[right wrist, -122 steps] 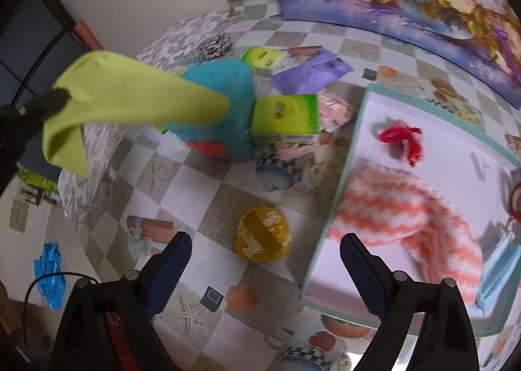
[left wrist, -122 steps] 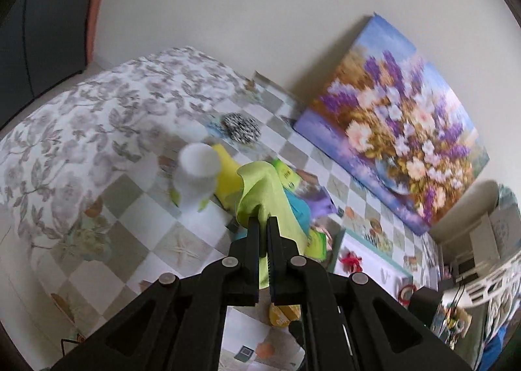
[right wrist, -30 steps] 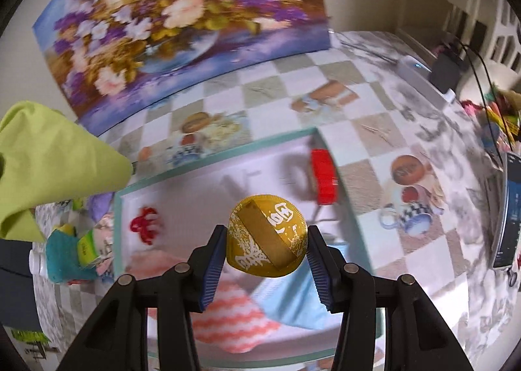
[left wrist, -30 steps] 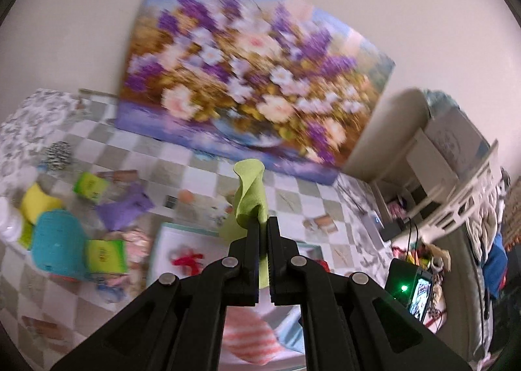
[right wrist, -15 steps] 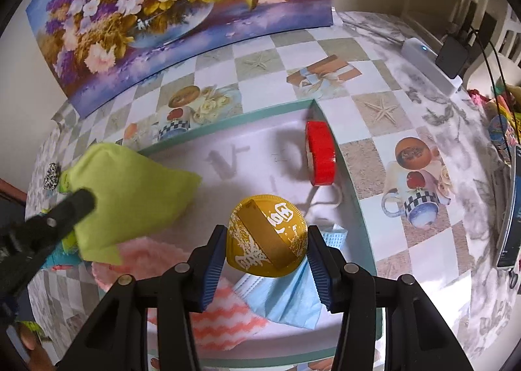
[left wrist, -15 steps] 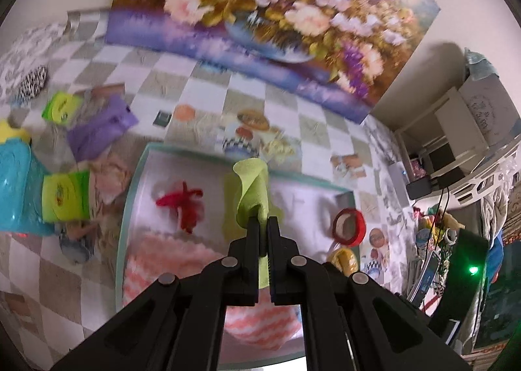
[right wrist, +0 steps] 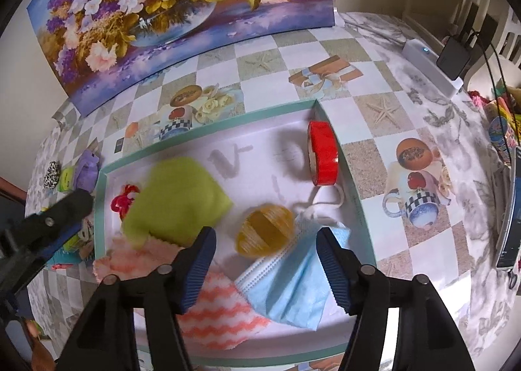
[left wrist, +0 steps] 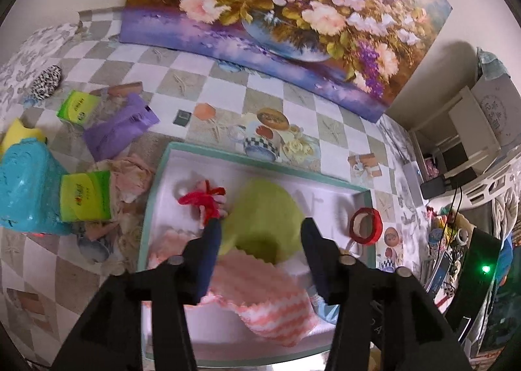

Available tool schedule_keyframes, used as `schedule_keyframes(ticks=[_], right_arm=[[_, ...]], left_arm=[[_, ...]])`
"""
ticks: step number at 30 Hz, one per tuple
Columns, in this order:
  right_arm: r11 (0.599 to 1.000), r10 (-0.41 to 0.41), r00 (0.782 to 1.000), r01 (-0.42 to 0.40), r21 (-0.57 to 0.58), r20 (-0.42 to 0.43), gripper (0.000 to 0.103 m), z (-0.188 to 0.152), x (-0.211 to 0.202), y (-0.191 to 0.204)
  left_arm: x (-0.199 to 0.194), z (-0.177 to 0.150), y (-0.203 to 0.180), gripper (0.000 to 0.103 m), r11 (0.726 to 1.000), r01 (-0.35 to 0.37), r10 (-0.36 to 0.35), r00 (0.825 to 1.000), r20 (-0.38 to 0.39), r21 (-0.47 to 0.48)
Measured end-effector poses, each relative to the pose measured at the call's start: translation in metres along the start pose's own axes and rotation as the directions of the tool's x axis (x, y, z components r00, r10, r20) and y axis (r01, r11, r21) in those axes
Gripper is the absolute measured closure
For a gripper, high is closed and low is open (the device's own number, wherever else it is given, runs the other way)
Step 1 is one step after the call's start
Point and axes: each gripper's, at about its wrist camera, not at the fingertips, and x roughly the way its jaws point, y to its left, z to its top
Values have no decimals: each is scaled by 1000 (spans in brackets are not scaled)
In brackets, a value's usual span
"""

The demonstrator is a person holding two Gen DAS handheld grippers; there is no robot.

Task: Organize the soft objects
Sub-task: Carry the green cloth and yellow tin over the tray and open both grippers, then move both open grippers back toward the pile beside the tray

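Hovering above the teal-rimmed tray [left wrist: 153, 208], the left gripper [left wrist: 260, 234] stands wide, holding nothing; the green cloth [left wrist: 263, 221] lies between and beyond its fingers. The right gripper [right wrist: 265, 249] stands equally wide, the yellow pouch [right wrist: 265, 229] lying just ahead, beside the blue mask [right wrist: 293, 276].

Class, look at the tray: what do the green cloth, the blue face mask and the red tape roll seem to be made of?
Green cloth: soft matte fabric, probably microfibre; it slumps in folds.
Blue face mask: thin nonwoven sheet, pleated, with white ear loops.
Red tape roll: glossy plastic-looking tape, apparently on a cardboard core.
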Motion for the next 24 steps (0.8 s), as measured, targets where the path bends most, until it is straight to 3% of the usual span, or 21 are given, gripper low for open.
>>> schedule_keyframes(ticks=[5, 8, 11, 14, 24], right_arm=[[1000, -12, 1000, 12, -3, -2, 33, 0, 0, 0], [1000, -17, 1000, 16, -2, -9, 19, -2, 3, 0], [998, -53, 999, 53, -19, -5, 0, -4, 5, 0], [994, -97, 995, 97, -41, 0, 0, -5, 7, 0], [995, -100, 995, 100, -28, -7, 0, -5, 9, 0]], left_arm=[[-4, 3, 9, 27, 994, -111, 111, 994, 22, 9], [4, 2, 17, 12, 977, -209, 209, 978, 21, 27], [10, 0, 24, 9, 963, -264, 263, 964, 31, 58], [13, -1, 29, 4, 961, -271, 271, 962, 21, 56], [11, -1, 30, 3, 946, -314, 313, 949, 28, 77]])
